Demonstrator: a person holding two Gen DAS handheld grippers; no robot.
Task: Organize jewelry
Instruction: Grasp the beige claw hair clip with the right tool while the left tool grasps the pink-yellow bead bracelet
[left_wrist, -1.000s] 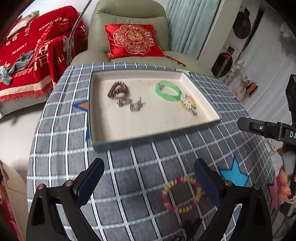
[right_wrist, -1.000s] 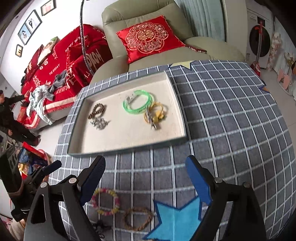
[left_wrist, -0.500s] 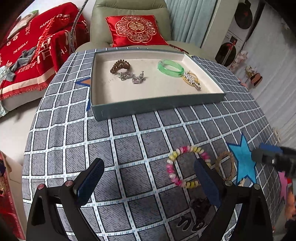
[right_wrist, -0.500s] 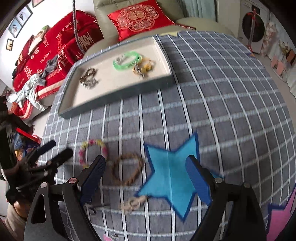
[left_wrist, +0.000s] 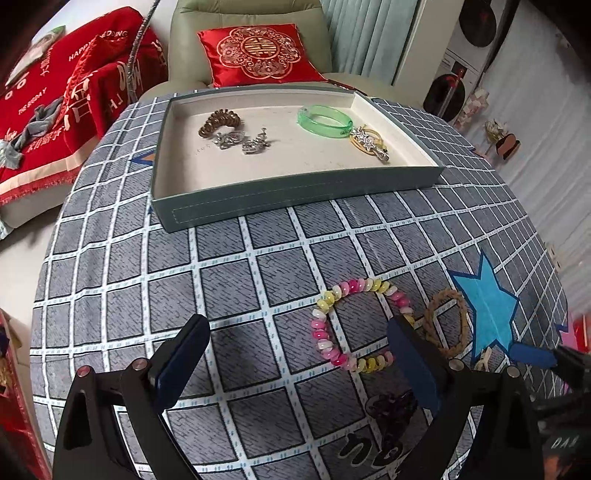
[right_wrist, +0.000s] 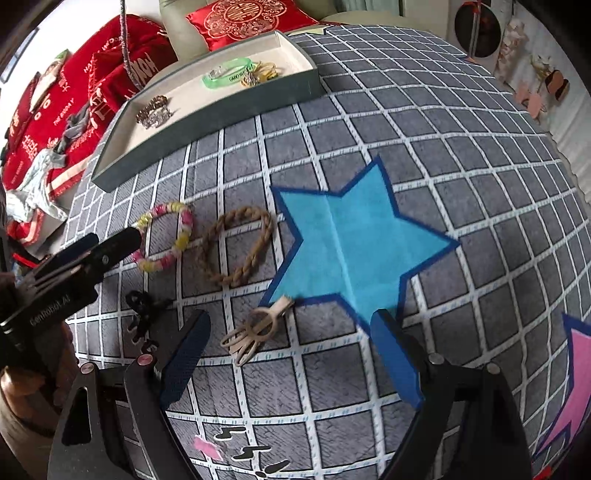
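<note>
A pink and yellow bead bracelet (left_wrist: 356, 325) lies on the checked cloth, with a braided brown ring (left_wrist: 445, 319) to its right. My left gripper (left_wrist: 301, 356) is open and empty, low over the cloth, its right finger at the bracelet's edge. A grey tray (left_wrist: 295, 194) behind holds a green bangle (left_wrist: 325, 122), a brown coil tie (left_wrist: 219, 122), silver pieces and a gold brooch. My right gripper (right_wrist: 290, 356) is open and empty over a beige hair clip (right_wrist: 255, 330). The bracelet (right_wrist: 166, 236), the brown ring (right_wrist: 236, 245) and a black clip (right_wrist: 144, 306) lie to the left.
A blue star patch (right_wrist: 351, 243) is on the cloth right of the brown ring. The round table's edge curves away on all sides. A green armchair with a red cushion (left_wrist: 255, 53) stands behind the tray, and a red blanket (left_wrist: 55, 110) lies at the left.
Both grippers have pulled back from the tray and dropped lower toward the near part of the table. The loose bracelet, brown ring and beige clip now lie close in front of them.
</note>
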